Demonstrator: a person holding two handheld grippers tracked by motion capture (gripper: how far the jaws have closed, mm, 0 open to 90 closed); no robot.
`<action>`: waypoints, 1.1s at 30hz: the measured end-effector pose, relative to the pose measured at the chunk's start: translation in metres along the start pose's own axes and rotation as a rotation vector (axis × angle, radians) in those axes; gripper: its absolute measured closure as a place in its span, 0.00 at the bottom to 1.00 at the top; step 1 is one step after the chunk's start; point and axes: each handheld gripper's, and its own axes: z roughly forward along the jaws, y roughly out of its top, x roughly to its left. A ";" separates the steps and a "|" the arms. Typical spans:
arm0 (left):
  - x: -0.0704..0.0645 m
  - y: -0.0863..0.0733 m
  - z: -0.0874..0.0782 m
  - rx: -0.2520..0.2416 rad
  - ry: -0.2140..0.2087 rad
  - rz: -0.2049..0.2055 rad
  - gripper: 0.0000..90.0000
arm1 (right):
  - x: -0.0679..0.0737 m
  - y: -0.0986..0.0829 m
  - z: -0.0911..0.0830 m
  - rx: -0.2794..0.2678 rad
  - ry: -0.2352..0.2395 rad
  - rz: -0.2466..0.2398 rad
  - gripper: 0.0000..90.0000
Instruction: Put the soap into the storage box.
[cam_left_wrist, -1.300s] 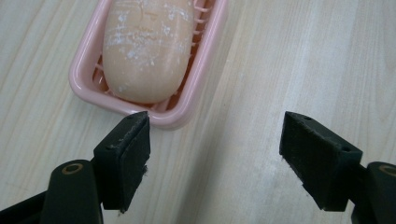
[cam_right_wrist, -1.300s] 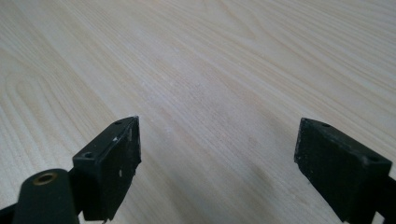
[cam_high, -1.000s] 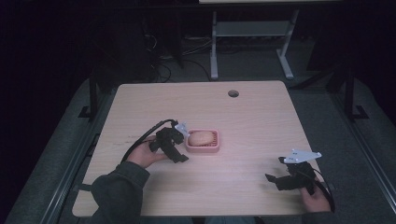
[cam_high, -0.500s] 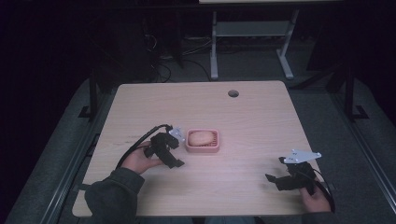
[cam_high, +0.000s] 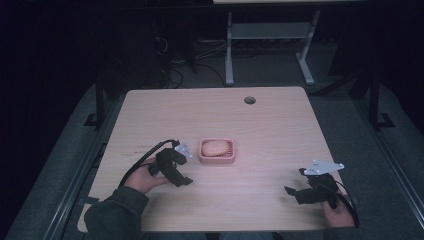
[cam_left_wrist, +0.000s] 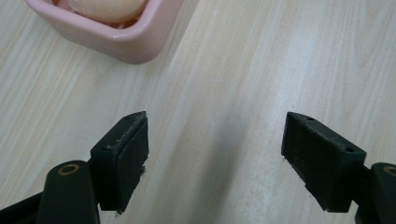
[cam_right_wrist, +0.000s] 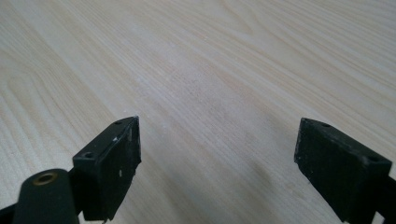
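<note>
Two grippers sat low over the near half of the wooden table (cam_high: 280, 120), each held by a hand coming in from the near edge. The right gripper (cam_high: 296, 194) lay closest to that edge, towards the near right corner, its jaws pointing left across the board; in the right gripper view they stood wide apart with nothing but bare wood grain between them and beyond them. A broad stretch of bare tabletop separated it from the left gripper (cam_high: 183, 181), which lay a little farther in on the left side, the sleeve (cam_high: 112, 217) behind it crossing the near edge. The left gripper's jaws were likewise spread wide and held nothing; in the left gripper view bare wood lay between them. Just beyond and to the right of that gripper stood a small pink dish (cam_high: 203, 157), near the gripper but not touching it, with a gap of table showing between the two. In the left gripper view one rounded corner of the dish (cam_left_wrist: 135, 44) lay ahead of the left-hand jaw, off the line between the jaws. A pale, rounded, potato-like lump (cam_high: 215, 148) rested inside the dish, within its walls. Past the dish the far half of the table was open wood up to a round cable hole (cam_high: 249, 100) close to the far edge, right of centre. Beyond that edge the dark floor held a white desk frame (cam_high: 270, 47).
</note>
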 end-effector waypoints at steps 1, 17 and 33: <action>0.000 0.000 0.000 0.000 0.000 0.000 0.26 | 0.000 0.000 0.000 -0.001 0.000 0.000 0.16; -0.007 -0.031 -0.010 -0.024 0.005 -0.025 0.26 | 0.000 0.000 0.001 0.009 -0.004 0.005 0.16; -0.021 -0.070 -0.014 -0.043 0.020 -0.076 0.25 | 0.000 0.000 0.002 0.009 -0.007 0.003 0.16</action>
